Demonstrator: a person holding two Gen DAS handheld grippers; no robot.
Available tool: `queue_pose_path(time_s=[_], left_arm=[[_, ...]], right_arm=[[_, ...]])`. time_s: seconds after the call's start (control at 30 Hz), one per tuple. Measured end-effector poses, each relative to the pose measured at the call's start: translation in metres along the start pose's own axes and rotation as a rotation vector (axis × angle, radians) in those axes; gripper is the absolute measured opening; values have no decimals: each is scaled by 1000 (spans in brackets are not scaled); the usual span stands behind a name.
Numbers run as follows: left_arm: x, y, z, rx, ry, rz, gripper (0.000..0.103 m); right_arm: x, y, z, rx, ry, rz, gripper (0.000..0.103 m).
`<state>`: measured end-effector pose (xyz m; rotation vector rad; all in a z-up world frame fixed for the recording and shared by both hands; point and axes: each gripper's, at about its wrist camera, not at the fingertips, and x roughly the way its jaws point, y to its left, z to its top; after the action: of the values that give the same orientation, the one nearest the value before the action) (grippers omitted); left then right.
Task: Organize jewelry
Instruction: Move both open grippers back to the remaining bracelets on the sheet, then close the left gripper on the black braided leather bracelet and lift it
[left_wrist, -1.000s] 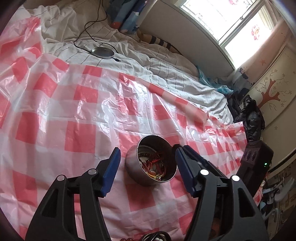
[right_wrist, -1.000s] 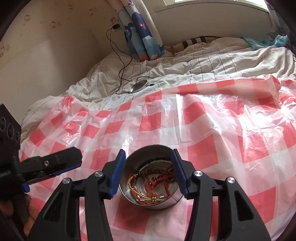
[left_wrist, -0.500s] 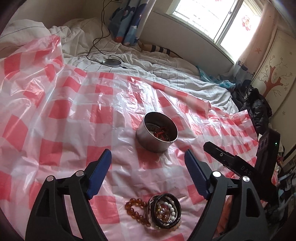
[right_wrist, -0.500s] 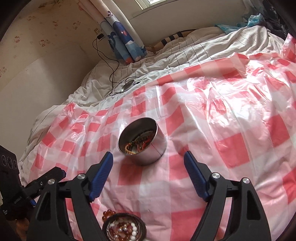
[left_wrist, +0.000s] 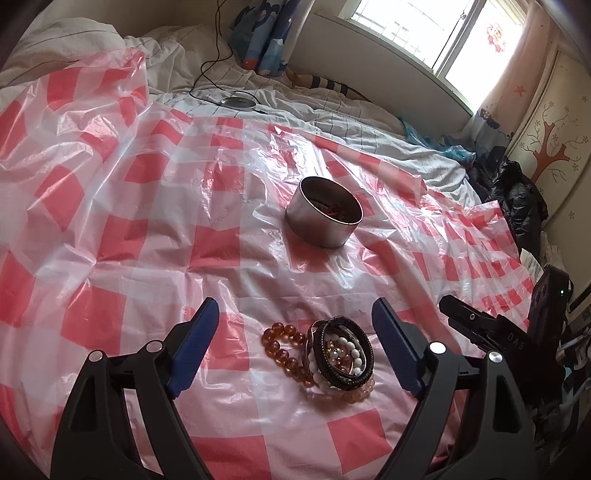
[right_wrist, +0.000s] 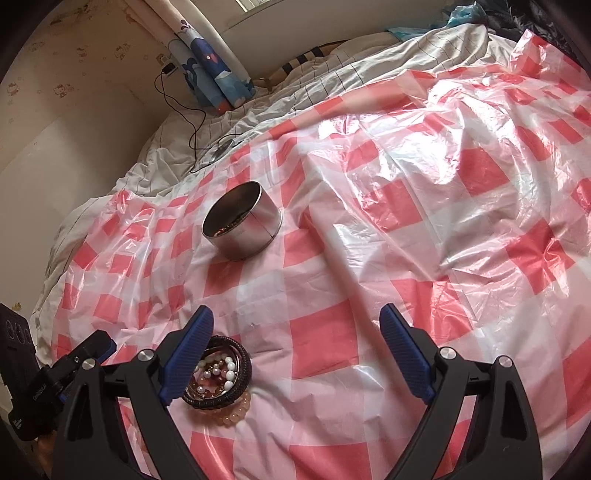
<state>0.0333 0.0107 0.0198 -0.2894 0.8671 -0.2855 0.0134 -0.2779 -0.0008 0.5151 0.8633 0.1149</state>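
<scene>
Left gripper (left_wrist: 293, 338): black plastic arms, triangular cut-outs, a round silver screw head on each arm, ribbed blue pads (left_wrist: 190, 350) on the inner faces. Right gripper (right_wrist: 297, 349): same build, with the same silver screws and blue pads (right_wrist: 406, 356). Its black body carries pale lettering and a small green light.
</scene>
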Motion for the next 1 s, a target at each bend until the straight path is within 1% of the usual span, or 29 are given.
queue_pose_path(time_s=[0.07,0.27,0.37,0.47,0.6,0.67,0.77,0.83,0.9,1.0], left_arm=[[6,0,-3,3,17,15,81],[19,-1,-11,9,58,14,81],[23,-1,-13,10,72,-19,81],[29,0,-15,9,88,-23,81],[35,2,-15,-12,98,-50,81],[37,3,-15,-13,93,-35,81],[38,8,-12,-31,81,-10,81],[40,10,-11,-35,85,-12,81],[44,6,-13,-8,97,4,81],[49,-10,-16,93,97,52,81]], right_arm=[[3,-1,-1,9,12,-3,88],[9,5,-6,-17,46,1,89],[11,10,-9,-38,60,1,89],[10,11,-11,-41,61,4,90],[10,8,-11,-22,68,21,90],[12,8,-12,-24,81,29,90],[17,11,-13,-46,106,18,90],[19,12,-14,-50,113,13,90],[20,12,-14,-49,118,11,90],[20,11,-13,-42,117,11,90]])
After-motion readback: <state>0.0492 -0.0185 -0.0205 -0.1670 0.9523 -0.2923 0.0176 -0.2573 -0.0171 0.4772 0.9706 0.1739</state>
